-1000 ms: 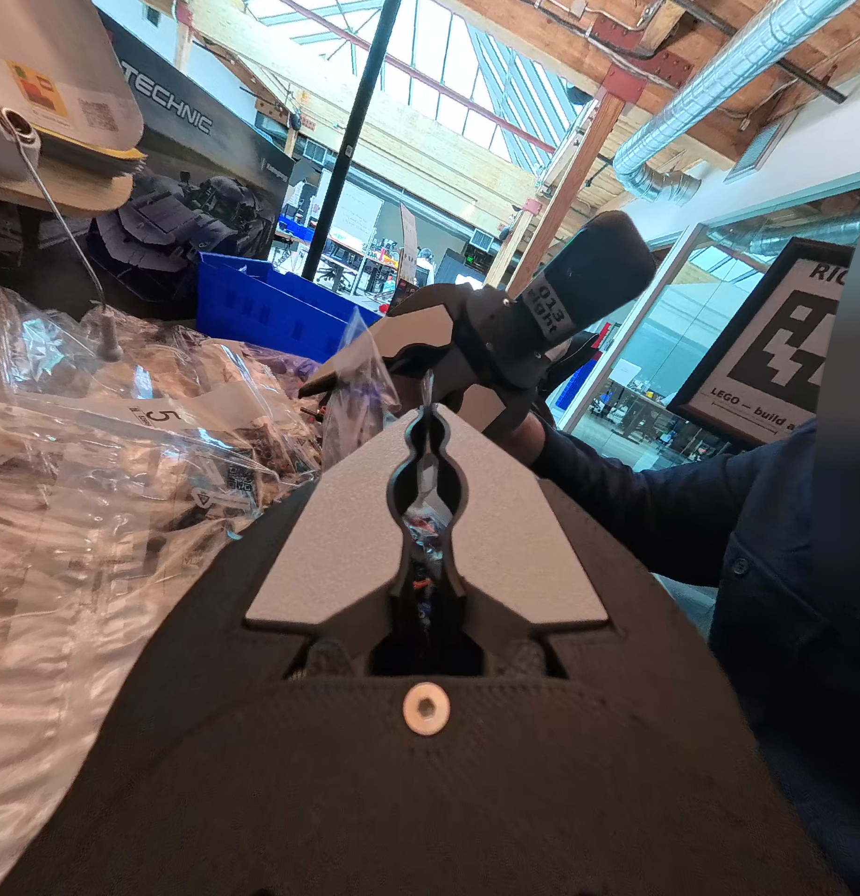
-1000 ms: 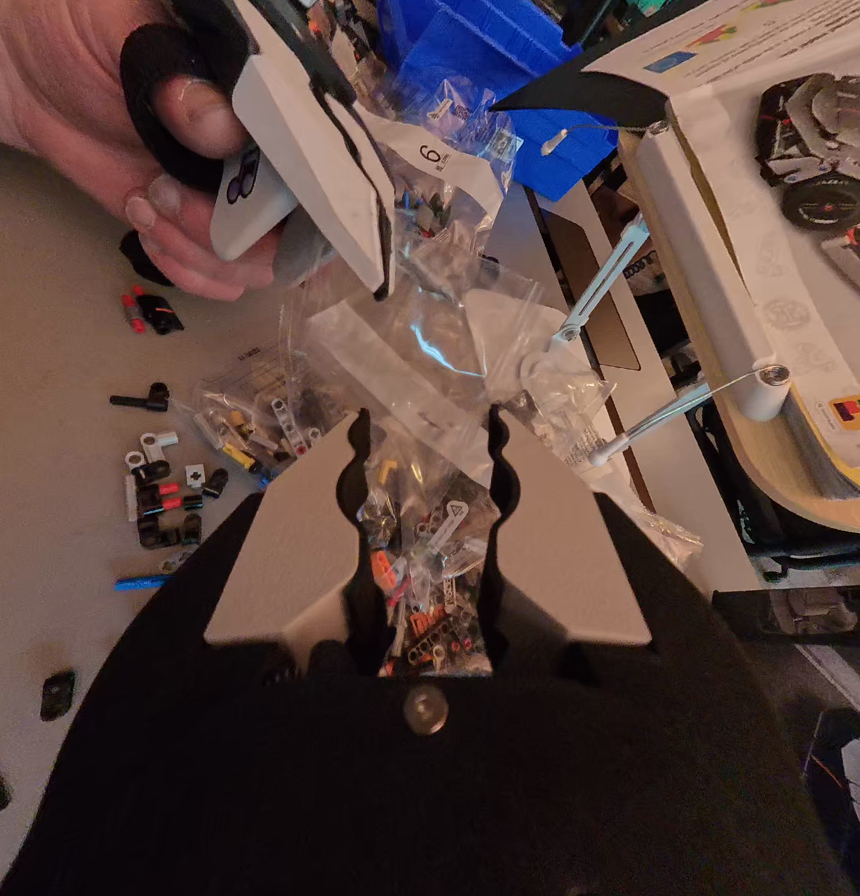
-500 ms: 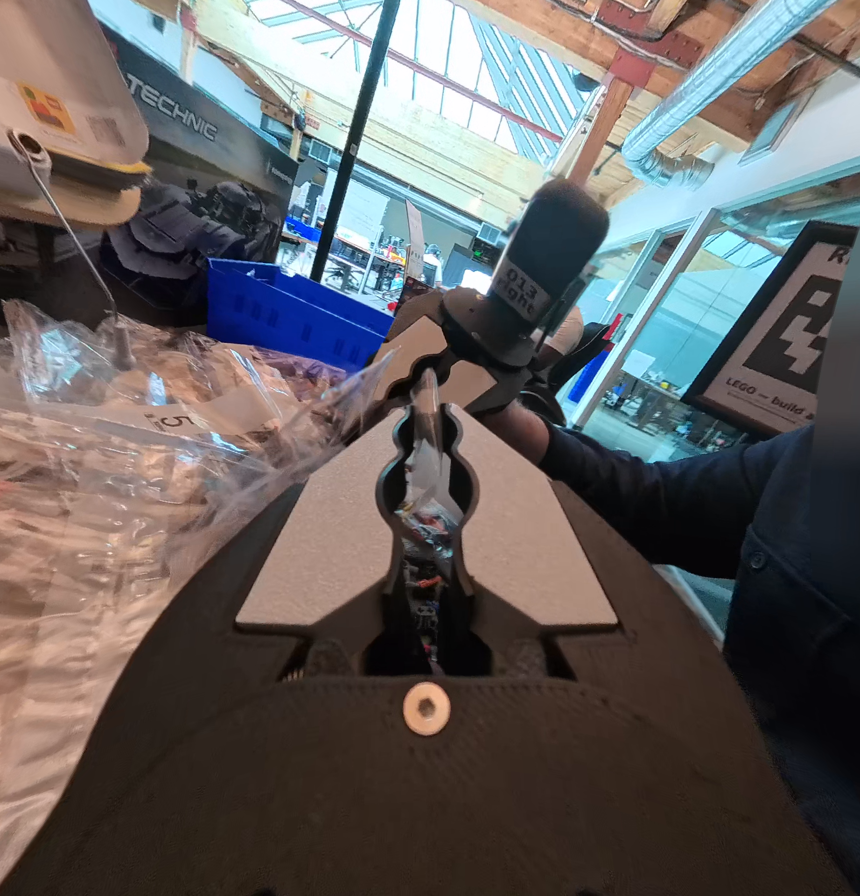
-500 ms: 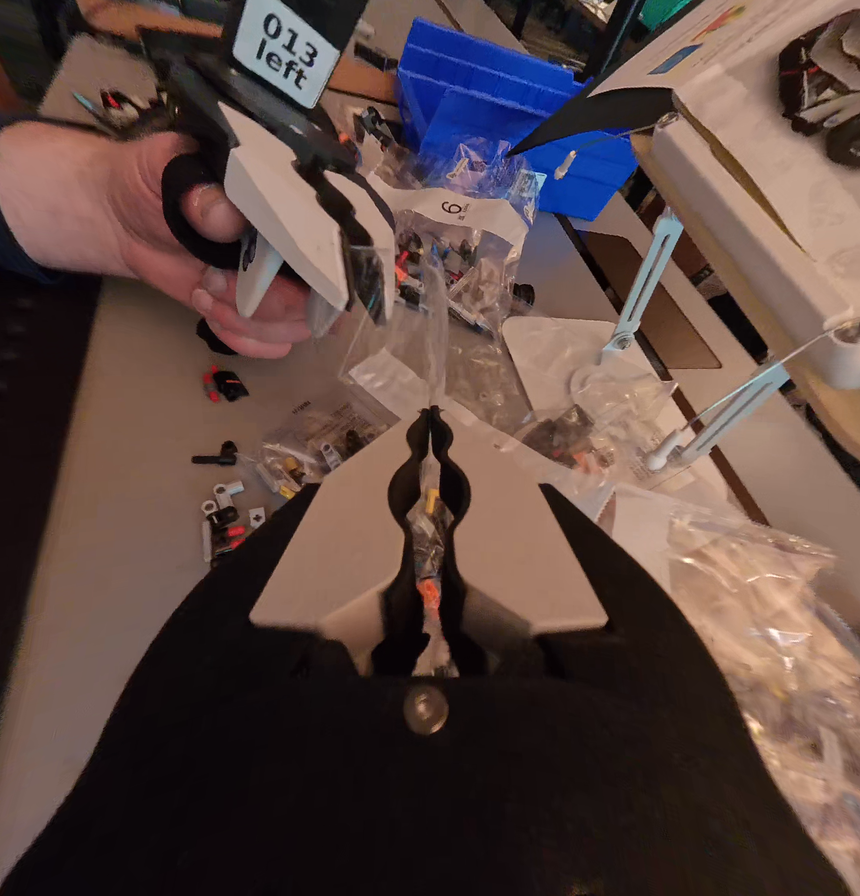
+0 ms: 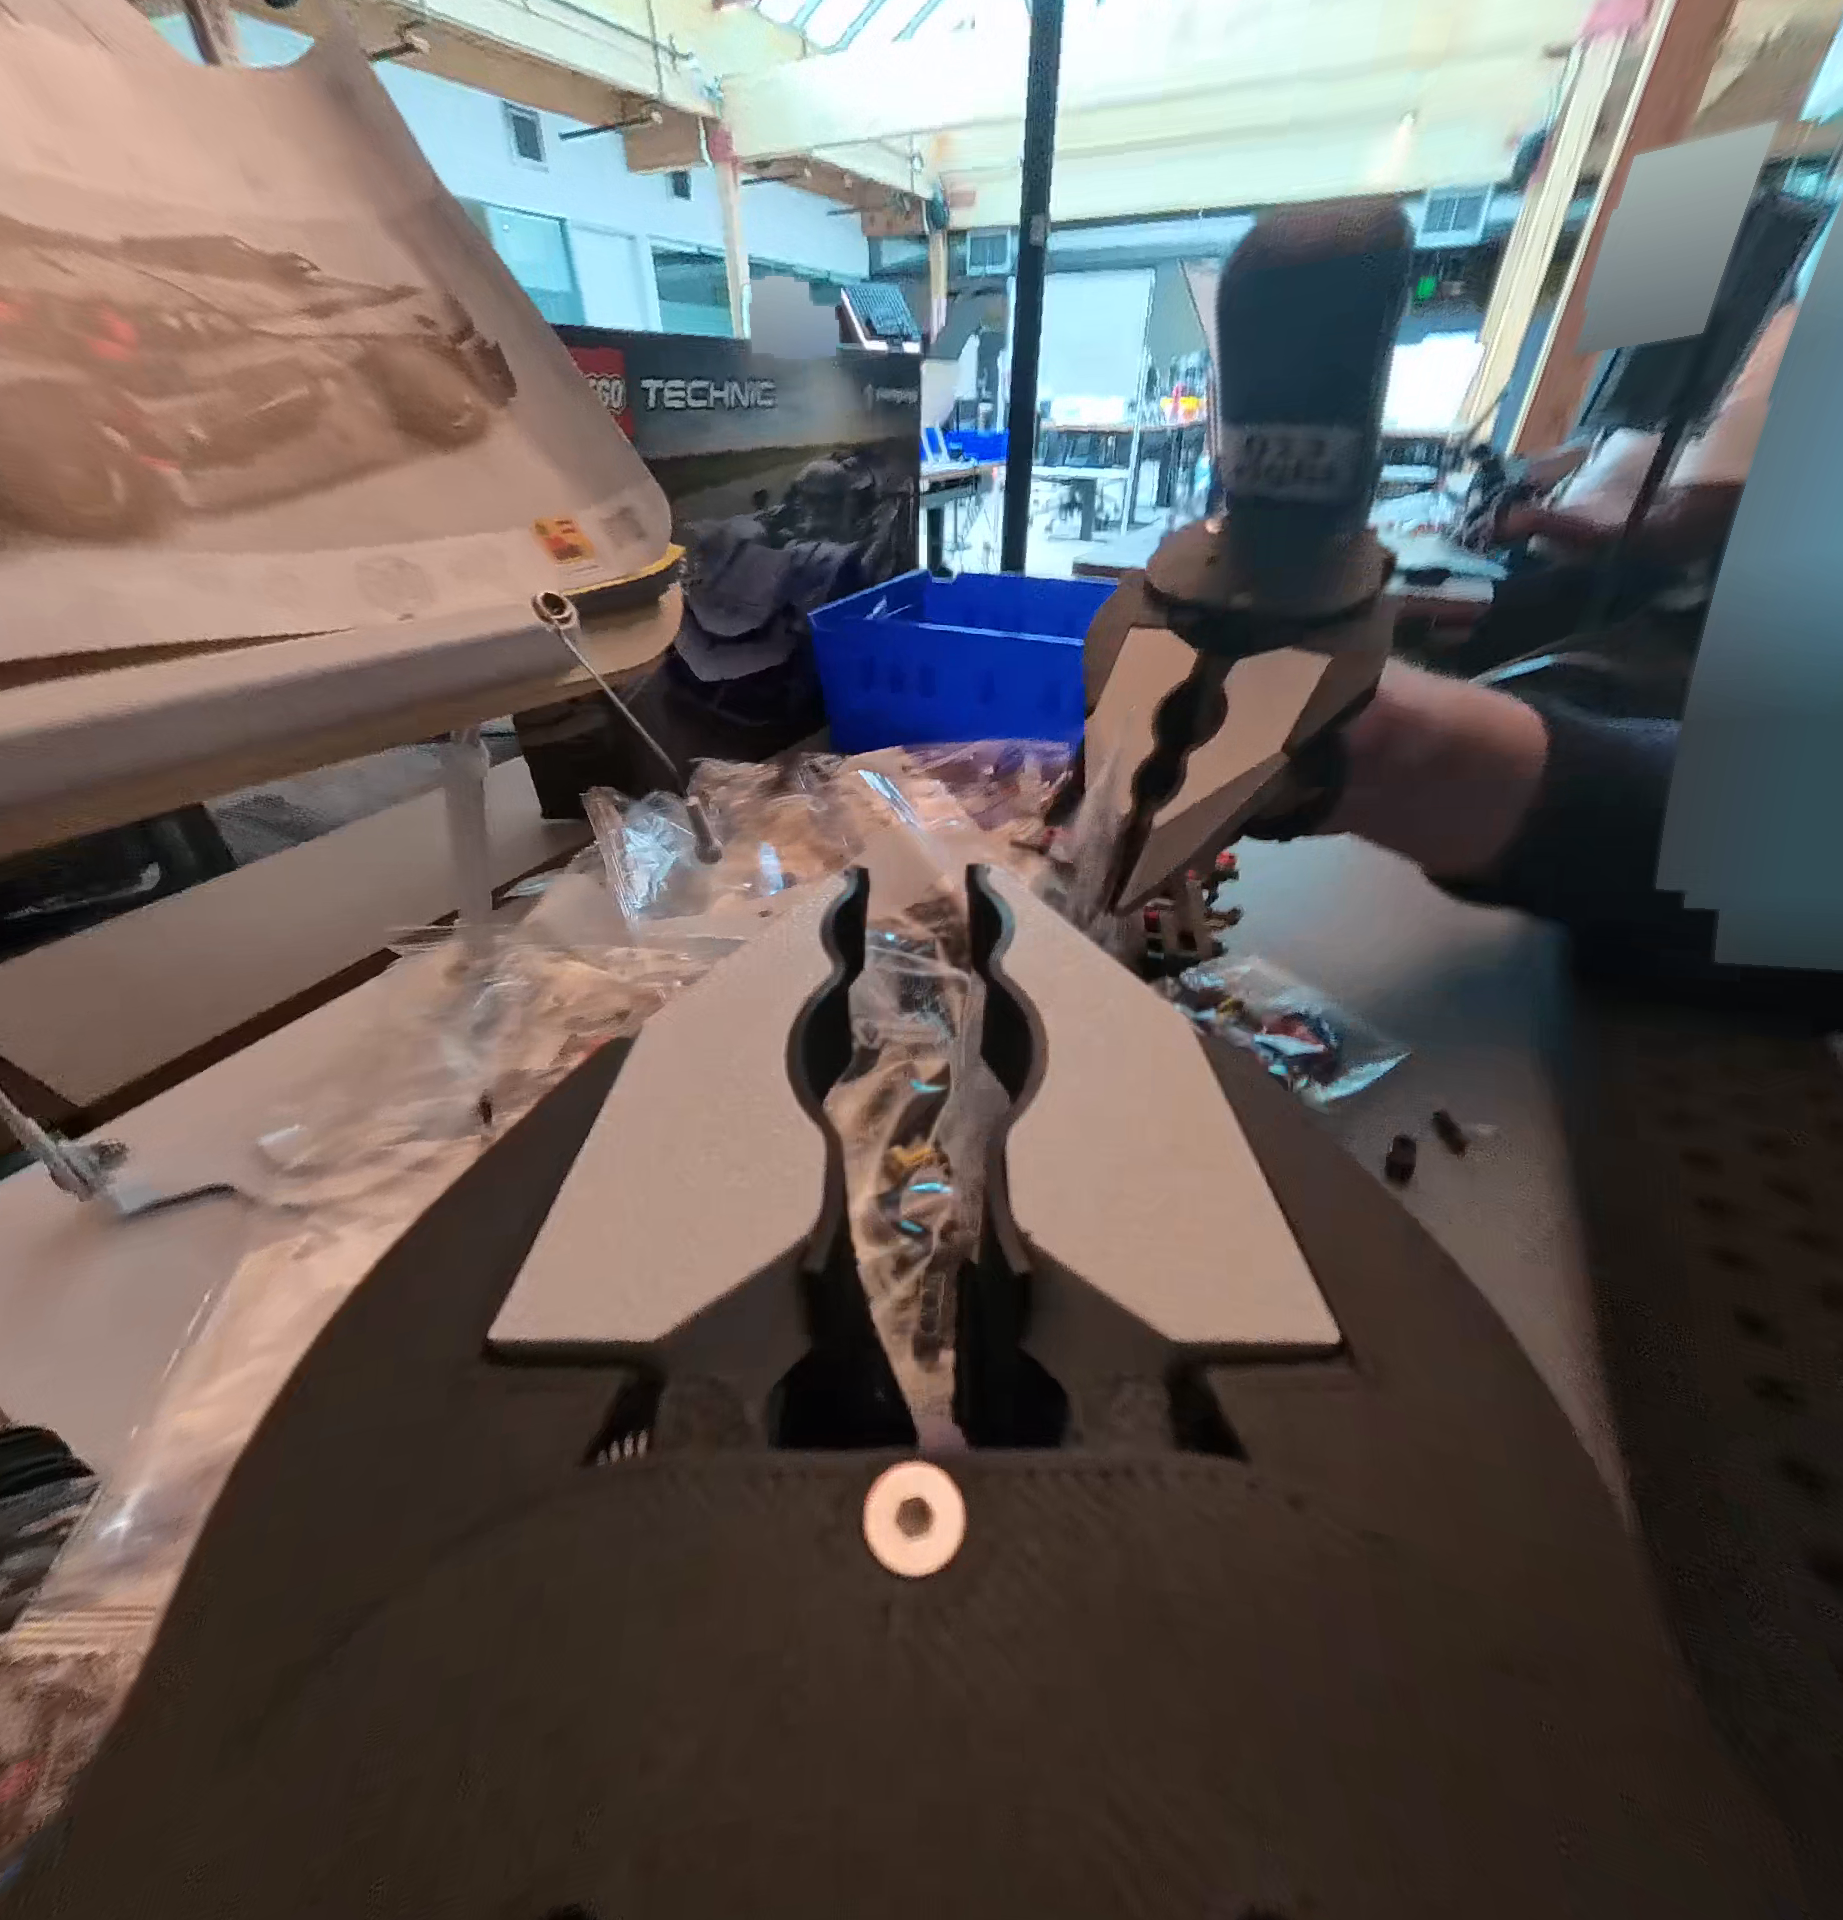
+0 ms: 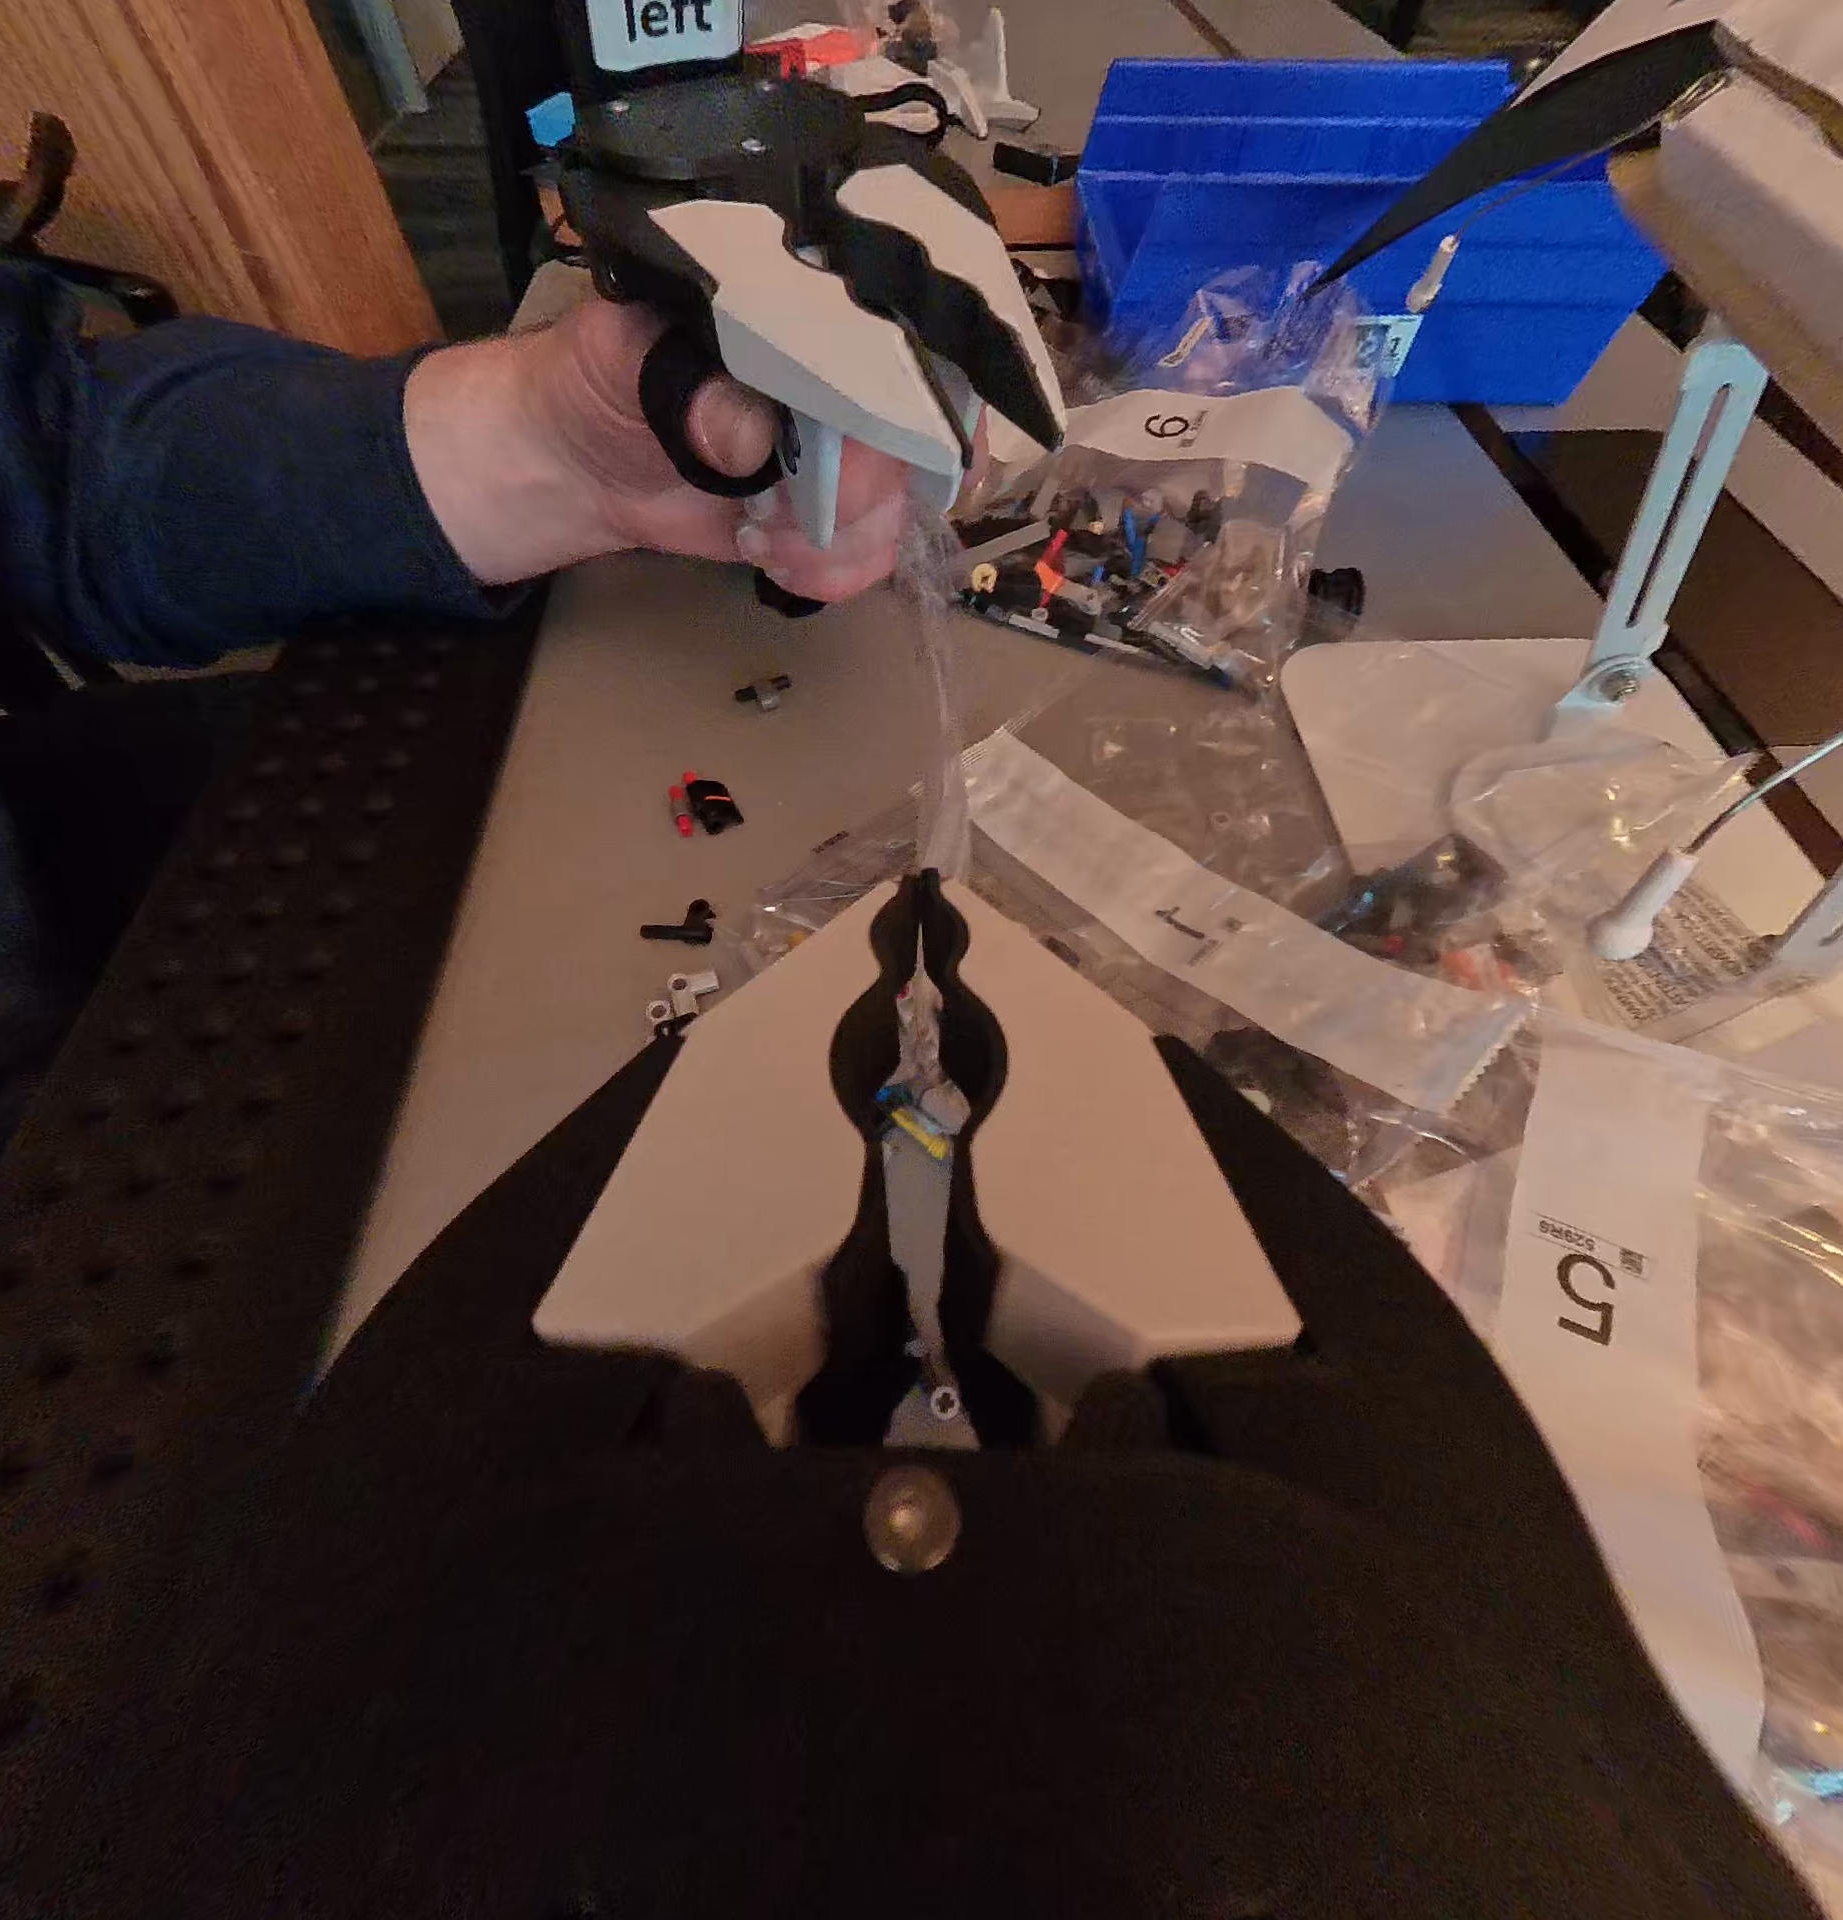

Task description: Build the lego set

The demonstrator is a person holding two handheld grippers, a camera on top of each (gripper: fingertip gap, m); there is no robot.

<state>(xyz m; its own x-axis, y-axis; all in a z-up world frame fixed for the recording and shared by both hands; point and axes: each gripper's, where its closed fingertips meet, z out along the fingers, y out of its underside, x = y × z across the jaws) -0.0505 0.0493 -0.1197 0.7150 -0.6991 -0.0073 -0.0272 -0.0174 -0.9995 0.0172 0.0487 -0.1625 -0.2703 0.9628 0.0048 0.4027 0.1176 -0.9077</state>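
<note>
My right gripper [image 6: 924,881] is shut on a small clear bag of lego pieces [image 6: 922,1101], which fills the gap between its fingers. A thin stretched strip of clear plastic [image 6: 938,707] runs from its tips up to my left gripper [image 6: 1005,457], held in a hand above the grey table [image 6: 605,935]. My left gripper [image 5: 915,883] has its jaws apart, with the clear bag [image 5: 917,1122] showing in the gap; I cannot tell if it touches the pads. In the left wrist view my right gripper [image 5: 1119,899] points down, shut on plastic.
Numbered bags of pieces [image 6: 1177,540] lie across the table. A blue bin [image 6: 1312,187] stands behind them, and the instruction booklet [image 5: 221,364] sits on a stand with the set's box [image 5: 771,436] behind. Loose small pieces [image 6: 704,805] lie left. A black studded mat [image 6: 221,883] borders the table.
My left gripper's jaws have opened from shut. Both views have tilted down toward the table. The grippers have moved apart, and the plastic between them is drawn into a thin strip.
</note>
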